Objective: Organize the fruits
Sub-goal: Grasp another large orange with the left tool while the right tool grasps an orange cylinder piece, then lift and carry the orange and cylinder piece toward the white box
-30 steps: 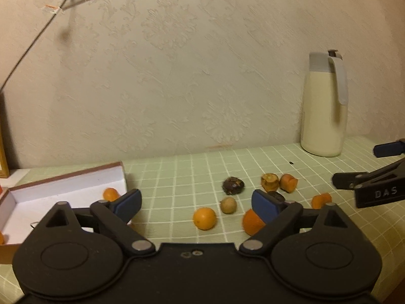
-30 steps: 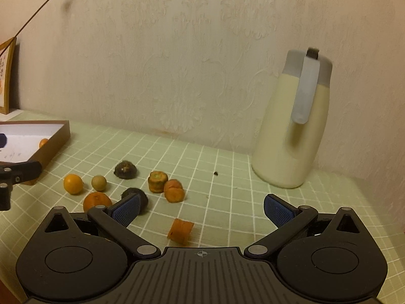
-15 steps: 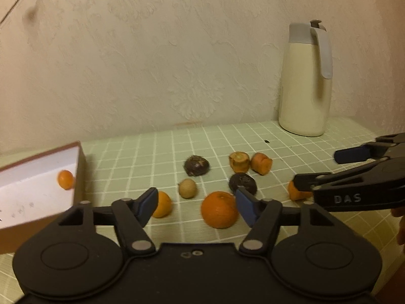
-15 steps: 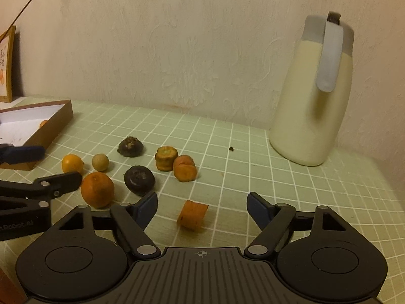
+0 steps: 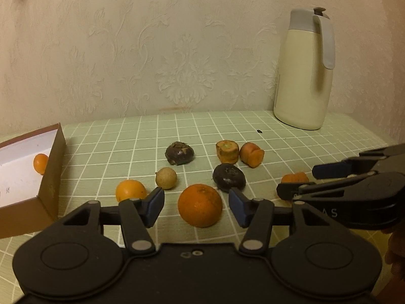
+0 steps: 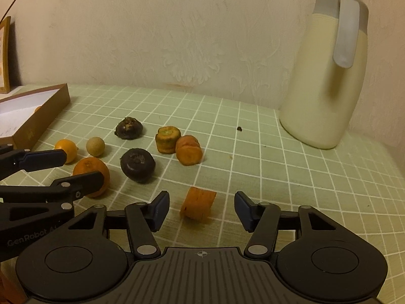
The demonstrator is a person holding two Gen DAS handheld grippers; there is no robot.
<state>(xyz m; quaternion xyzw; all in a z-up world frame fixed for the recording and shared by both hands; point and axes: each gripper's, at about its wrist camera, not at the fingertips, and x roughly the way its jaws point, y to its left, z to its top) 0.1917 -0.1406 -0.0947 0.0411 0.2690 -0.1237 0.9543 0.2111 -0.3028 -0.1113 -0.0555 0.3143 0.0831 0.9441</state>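
My left gripper (image 5: pixel 196 204) is open, its jaws on either side of a large orange (image 5: pixel 200 204) on the green checked cloth. My right gripper (image 6: pixel 201 209) is open, its jaws on either side of a carrot chunk (image 6: pixel 198 203). Loose on the cloth lie a small orange (image 5: pixel 130 190), a pale round fruit (image 5: pixel 166 177), two dark brown fruits (image 5: pixel 179 153) (image 5: pixel 229 176) and two more carrot chunks (image 5: pixel 227 151) (image 5: pixel 251 154). A brown box with a white inside (image 5: pixel 52 167) at the left holds one small orange (image 5: pixel 40 163).
A cream thermos jug (image 5: pixel 305 76) with a grey lid stands at the back right against the wallpapered wall. A small dark speck (image 5: pixel 259 131) lies on the cloth near it. A picture frame (image 6: pixel 5 58) leans at the far left.
Both grippers have moved forward and down toward the cloth. The left one has swung right from the box to the large orange; the right one has closed in on the carrot chunk.
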